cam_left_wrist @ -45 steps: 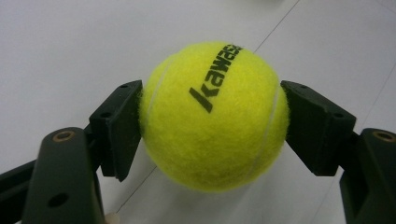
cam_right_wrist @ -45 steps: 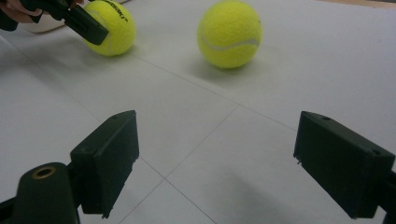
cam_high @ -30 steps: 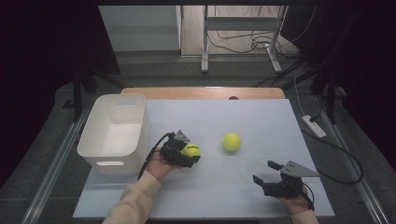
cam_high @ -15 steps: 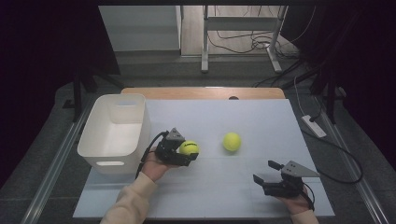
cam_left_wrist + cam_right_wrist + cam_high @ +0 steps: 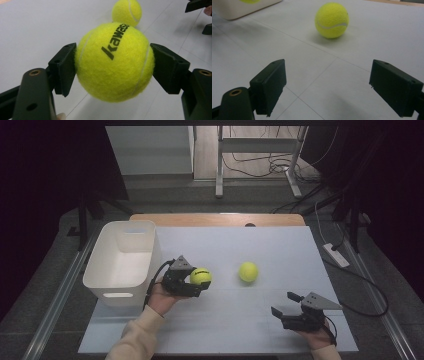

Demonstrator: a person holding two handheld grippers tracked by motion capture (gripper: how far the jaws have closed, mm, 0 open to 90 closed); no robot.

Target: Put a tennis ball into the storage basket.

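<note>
Tennis ball (image 5: 113, 61) clamped in left hand-held gripper (image 5: 196, 281), logo upward; right hand-held gripper (image 5: 286, 306) wide.

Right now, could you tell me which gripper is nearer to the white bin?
Left. The left gripper holds a tennis ball just beside the white bin; the right gripper sits far across the table.

The pale grey-white desk (image 5: 260, 245) is evenly lit from above, while the room around it sinks into darkness. A soft shadow lies beside the fuzzy yellow-green tennis ball (image 5: 332, 20). Nearby black tongs look slightly soft; no glare.
</note>
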